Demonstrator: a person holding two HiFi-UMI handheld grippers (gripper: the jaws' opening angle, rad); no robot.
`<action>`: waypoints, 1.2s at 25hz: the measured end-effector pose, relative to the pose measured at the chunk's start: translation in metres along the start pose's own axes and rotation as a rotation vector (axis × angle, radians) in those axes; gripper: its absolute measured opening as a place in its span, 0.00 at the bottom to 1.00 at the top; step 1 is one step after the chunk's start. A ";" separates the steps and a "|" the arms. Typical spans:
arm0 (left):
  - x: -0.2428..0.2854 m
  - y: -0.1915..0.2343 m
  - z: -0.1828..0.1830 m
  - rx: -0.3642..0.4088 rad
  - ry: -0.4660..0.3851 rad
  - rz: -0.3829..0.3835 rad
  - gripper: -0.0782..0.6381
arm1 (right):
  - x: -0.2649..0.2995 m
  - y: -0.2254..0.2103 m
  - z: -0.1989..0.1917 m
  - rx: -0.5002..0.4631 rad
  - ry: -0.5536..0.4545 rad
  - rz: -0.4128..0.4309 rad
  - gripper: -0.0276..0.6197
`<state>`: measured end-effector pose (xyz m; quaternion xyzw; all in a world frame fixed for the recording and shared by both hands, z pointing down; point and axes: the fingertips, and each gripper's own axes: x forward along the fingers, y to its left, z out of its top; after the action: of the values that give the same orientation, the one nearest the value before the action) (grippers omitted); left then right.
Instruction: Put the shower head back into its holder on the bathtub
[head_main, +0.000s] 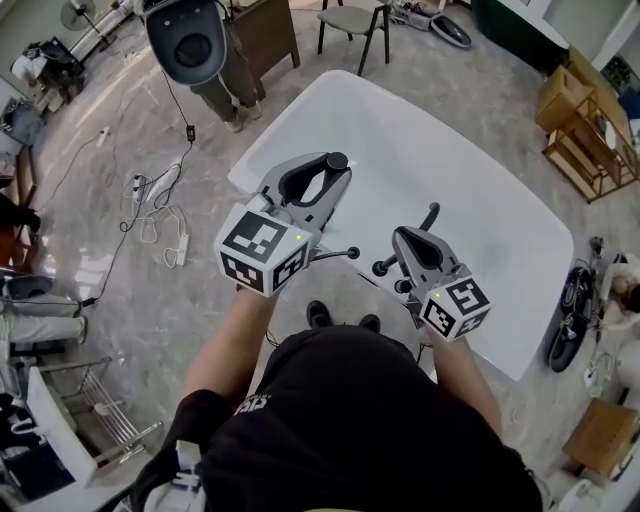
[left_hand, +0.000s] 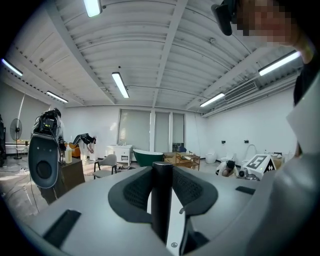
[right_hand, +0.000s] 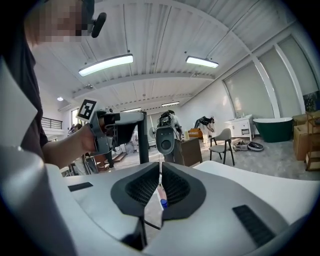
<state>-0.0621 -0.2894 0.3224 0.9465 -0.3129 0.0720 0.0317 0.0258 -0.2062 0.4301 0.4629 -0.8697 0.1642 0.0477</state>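
White bathtub (head_main: 480, 200) below, left tool (head_main: 331, 176) near level, pinching upright black shower head (left_hand: 162, 200), right tool (right_hand: 160, 182) pressed together

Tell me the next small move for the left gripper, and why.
Probably ease the left gripper toward the black fittings on the bathtub rim, where the holder likely sits: its jaws grip the upright black shower head, left of them.

dark shower head (left_hand: 161, 200) upright above bathtub (head_main: 480, 220)
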 end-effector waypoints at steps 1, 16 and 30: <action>0.003 -0.004 0.005 0.004 -0.009 -0.007 0.29 | -0.003 -0.004 -0.001 0.007 -0.002 -0.005 0.09; 0.040 -0.041 0.036 0.035 -0.084 -0.082 0.29 | -0.028 -0.043 -0.010 0.052 -0.012 -0.054 0.08; 0.063 -0.051 0.007 0.048 -0.011 -0.109 0.29 | -0.042 -0.056 -0.011 0.069 -0.013 -0.103 0.08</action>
<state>0.0192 -0.2863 0.3242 0.9630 -0.2591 0.0725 0.0114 0.0944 -0.1984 0.4446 0.5094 -0.8390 0.1884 0.0344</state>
